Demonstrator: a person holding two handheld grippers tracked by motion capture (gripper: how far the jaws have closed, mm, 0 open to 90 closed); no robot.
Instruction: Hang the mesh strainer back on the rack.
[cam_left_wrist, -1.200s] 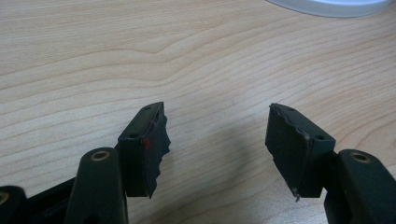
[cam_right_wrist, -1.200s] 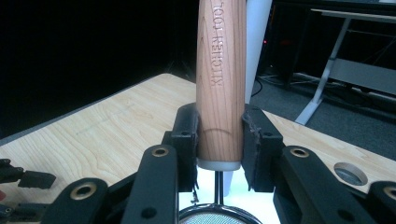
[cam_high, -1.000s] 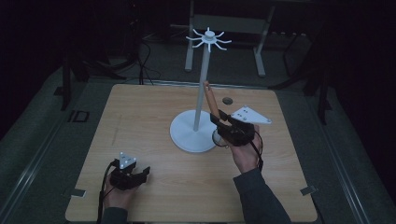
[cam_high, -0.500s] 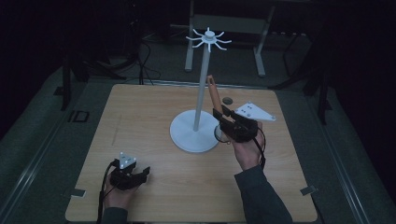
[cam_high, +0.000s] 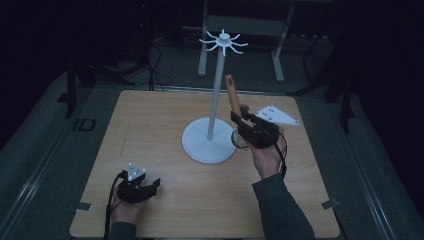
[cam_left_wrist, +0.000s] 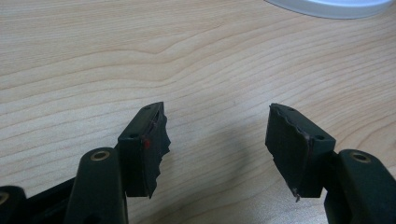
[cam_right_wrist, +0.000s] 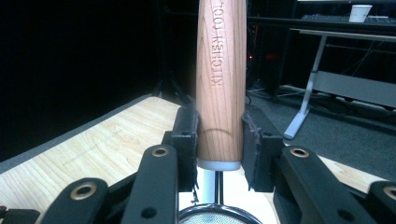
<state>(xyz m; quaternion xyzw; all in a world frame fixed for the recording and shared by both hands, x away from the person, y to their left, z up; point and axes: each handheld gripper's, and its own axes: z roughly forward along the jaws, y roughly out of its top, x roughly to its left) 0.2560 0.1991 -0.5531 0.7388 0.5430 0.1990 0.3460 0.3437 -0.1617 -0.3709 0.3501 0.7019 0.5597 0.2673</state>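
- Clamped in my right gripper (cam_high: 241, 116) is a wooden handle (cam_right_wrist: 221, 84) stamped "KITCHEN TOOL"; both jaws press its sides just above the metal collar.
- That handle stands nearly upright, tilted a little toward the far edge of the tabletop (cam_high: 150, 125), with a round wire-mesh strainer head (cam_right_wrist: 219, 216) hanging below the jaws.
- I hold this right gripper above the tabletop, right of centre, just beside the round white base (cam_high: 209, 143) of a tall white rack (cam_high: 216, 95) whose pole ends in a crown of hooks.
- Over at the near left corner my left gripper (cam_left_wrist: 217, 140) sits low over the bare wood, jaws wide apart and holding nothing.
- From the left gripper view, a sliver of the white base shows at the top edge, well apart from the jaws.
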